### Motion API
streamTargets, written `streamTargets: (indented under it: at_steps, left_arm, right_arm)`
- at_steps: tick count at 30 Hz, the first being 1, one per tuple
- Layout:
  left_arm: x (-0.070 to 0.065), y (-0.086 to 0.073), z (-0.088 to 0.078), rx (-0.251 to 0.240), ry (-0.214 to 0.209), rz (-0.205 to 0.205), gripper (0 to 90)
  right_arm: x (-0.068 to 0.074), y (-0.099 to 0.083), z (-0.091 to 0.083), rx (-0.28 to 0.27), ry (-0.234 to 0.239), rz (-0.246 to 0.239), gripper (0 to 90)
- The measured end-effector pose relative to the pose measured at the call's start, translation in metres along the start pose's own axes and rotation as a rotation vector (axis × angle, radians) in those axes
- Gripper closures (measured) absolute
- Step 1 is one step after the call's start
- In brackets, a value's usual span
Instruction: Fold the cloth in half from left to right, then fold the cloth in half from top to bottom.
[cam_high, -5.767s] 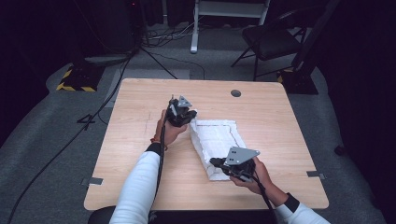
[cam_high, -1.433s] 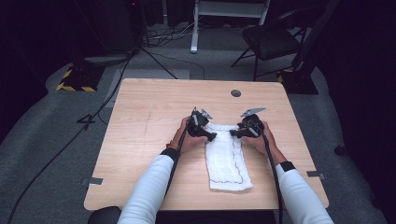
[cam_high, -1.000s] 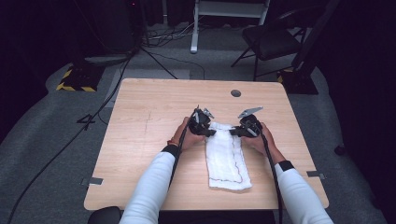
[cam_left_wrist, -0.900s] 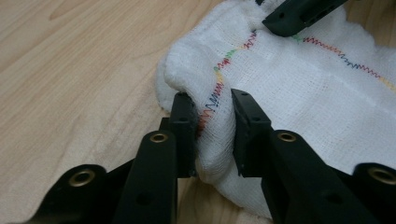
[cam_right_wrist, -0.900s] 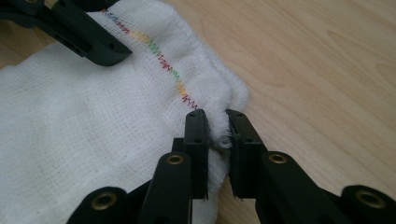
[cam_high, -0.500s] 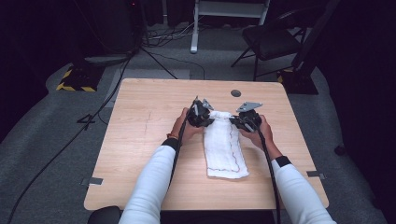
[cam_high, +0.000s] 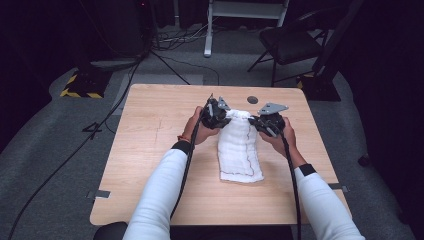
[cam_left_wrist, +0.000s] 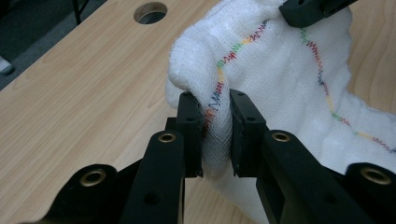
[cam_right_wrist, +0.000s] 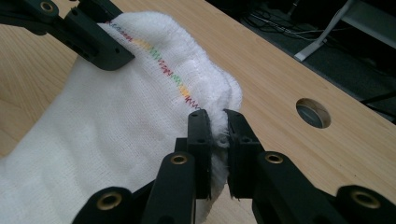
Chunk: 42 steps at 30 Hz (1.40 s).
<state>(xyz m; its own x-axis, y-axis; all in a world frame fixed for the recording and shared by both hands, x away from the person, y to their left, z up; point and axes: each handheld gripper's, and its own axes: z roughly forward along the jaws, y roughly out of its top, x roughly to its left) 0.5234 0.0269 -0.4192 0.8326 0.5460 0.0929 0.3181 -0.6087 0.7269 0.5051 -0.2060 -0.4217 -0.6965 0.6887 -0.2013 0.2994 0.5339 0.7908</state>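
Note:
A white folded cloth (cam_high: 239, 150) with a rainbow zigzag stitch lies lengthwise on the wooden table (cam_high: 150, 150), its far end lifted off the wood. My left gripper (cam_high: 220, 114) is shut on the cloth's far left corner (cam_left_wrist: 215, 126). My right gripper (cam_high: 260, 122) is shut on the far right corner (cam_right_wrist: 217, 135). Between the two grippers the raised far edge (cam_high: 240, 115) is stretched. The near end (cam_high: 242, 175) rests flat on the table. In the left gripper view the other gripper's jaw shows at the top right, and the right gripper view has the left one at its top left.
A round cable hole (cam_high: 252, 100) is in the table just beyond the cloth. A black chair (cam_high: 290, 45) and a white stand (cam_high: 240, 15) stand on the floor past the far edge. Cables (cam_high: 100, 125) run over the floor at the left.
Both grippers have carried the cloth's far end away from the person and lifted it. The cloth has slid slightly toward the table's far side.

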Motion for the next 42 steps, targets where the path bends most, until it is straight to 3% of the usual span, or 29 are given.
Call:
streamTargets:
  at_steps: [5, 11, 16, 22, 29, 34, 42]
  left_arm:
    - [-0.013, -0.003, -0.009, -0.019, -0.026, 0.036, 76.8]
    - [-0.022, -0.009, -0.021, -0.058, -0.062, 0.048, 75.8]
    - [-0.035, -0.017, -0.028, -0.065, -0.097, 0.092, 75.6]
    - [-0.047, -0.03, -0.031, -0.063, -0.141, 0.11, 73.6]
    - [-0.058, -0.044, -0.031, -0.051, -0.156, 0.126, 73.0]
    - [-0.063, -0.052, -0.032, -0.044, -0.172, 0.113, 72.6]
    - [-0.078, -0.07, -0.033, -0.024, -0.215, 0.126, 72.0]
  right_arm:
    - [0.005, -0.005, -0.016, -0.027, 0.023, -0.005, 81.9]
    - [0.011, -0.015, -0.029, -0.049, 0.063, -0.016, 81.9]
    - [0.015, -0.019, -0.039, -0.062, 0.094, -0.017, 81.9]
    - [0.025, -0.029, -0.048, -0.051, 0.135, -0.041, 81.9]
    - [0.035, -0.043, -0.054, -0.032, 0.208, -0.063, 81.7]
    - [0.044, -0.047, -0.059, -0.024, 0.239, -0.088, 81.5]
    - [0.057, -0.059, -0.062, 0.006, 0.303, -0.119, 80.6]
